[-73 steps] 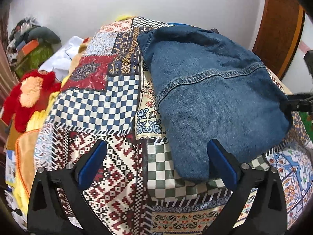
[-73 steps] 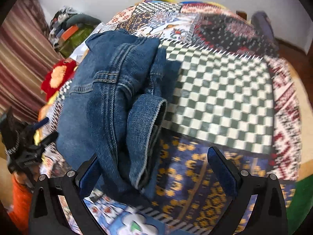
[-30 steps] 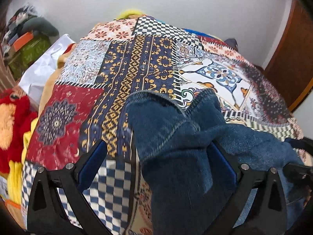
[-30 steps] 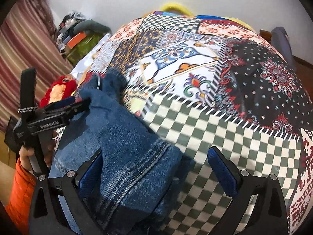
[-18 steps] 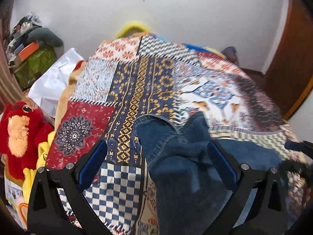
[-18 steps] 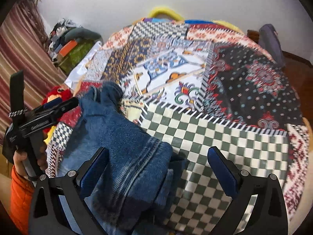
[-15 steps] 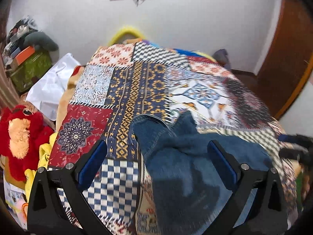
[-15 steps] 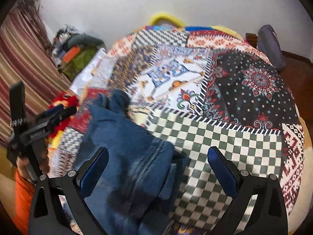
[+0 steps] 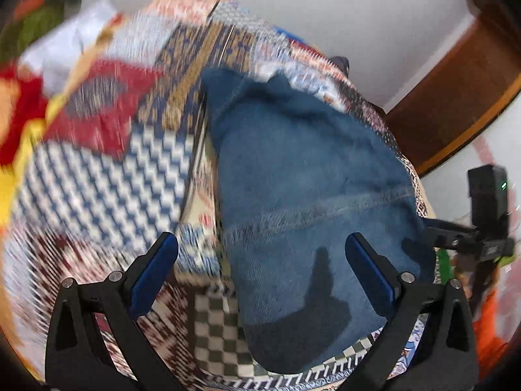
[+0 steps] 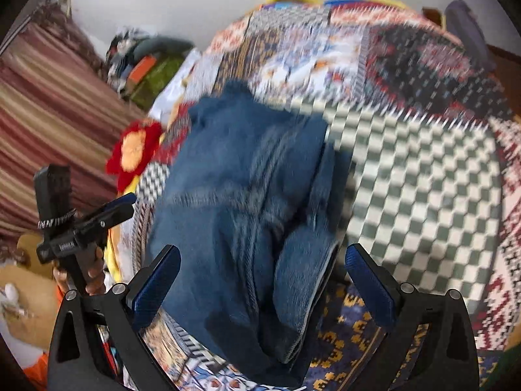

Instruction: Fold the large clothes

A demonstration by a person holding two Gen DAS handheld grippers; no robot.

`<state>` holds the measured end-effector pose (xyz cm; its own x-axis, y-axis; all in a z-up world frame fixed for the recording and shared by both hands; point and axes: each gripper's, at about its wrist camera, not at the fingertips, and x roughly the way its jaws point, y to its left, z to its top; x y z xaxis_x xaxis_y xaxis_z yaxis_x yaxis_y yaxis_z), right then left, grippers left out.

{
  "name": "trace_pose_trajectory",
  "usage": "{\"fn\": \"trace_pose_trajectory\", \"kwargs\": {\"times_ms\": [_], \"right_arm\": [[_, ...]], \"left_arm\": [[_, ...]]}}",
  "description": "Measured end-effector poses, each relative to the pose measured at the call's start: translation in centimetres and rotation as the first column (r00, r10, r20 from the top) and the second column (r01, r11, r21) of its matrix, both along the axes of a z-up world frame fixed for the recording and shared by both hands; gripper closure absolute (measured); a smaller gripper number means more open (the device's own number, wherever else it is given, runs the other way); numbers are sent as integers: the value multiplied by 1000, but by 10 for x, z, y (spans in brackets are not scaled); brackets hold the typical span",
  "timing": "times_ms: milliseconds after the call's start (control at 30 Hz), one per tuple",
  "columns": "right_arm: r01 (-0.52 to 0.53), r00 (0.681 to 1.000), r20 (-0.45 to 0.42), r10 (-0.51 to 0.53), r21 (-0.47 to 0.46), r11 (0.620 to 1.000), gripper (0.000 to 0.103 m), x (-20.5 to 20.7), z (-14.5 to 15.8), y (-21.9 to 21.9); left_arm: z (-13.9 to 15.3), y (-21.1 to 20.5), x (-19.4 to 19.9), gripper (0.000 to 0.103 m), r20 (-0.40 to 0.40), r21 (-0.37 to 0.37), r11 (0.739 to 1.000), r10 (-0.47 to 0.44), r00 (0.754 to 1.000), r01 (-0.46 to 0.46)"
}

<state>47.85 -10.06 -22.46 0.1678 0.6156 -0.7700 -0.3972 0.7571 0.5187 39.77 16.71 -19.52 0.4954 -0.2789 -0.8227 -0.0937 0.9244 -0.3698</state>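
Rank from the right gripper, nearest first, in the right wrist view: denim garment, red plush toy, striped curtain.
1. Denim garment: lying between the open fingers of the right gripper.
2. Red plush toy: left, past the bed's edge.
3. Striped curtain: far left, behind the toy.

Both fisheye views are blurred and look down steeply, from close range, over their own spread blue-padded fingers. The left wrist view sits above the near edge of the patchwork bedspread (image 9: 97, 182), facing toward the far wall and the wooden door frame (image 9: 456, 97) at right. The right wrist view faces the same far wall from nearer the bed's right side. Both share the folded denim garment (image 9: 309, 195) and the checkered patches; each catches the other gripper at its margin.
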Motion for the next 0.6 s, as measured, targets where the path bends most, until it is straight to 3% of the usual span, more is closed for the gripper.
{"fn": "trace_pose_trajectory", "kwargs": {"times_ms": [167,300,500,600], "right_arm": [[-2,992,-126,-1,-18,1000,2,11,-48,6],[-29,970,-237,46,77,997,2,25,-72,11],[-67,977,-197,85,96,993,2,41,-71,31],[-53,978,-196,76,117,992,2,51,-72,39]], "left_arm": [[-38,11,9,0,-95,-178,983,20,995,-37],[-57,16,27,0,-135,-294,954,21,991,-60],[-82,9,55,0,-173,-413,910,-42,984,-34],[-83,4,66,0,-162,-426,905,-59,985,-16]]}}
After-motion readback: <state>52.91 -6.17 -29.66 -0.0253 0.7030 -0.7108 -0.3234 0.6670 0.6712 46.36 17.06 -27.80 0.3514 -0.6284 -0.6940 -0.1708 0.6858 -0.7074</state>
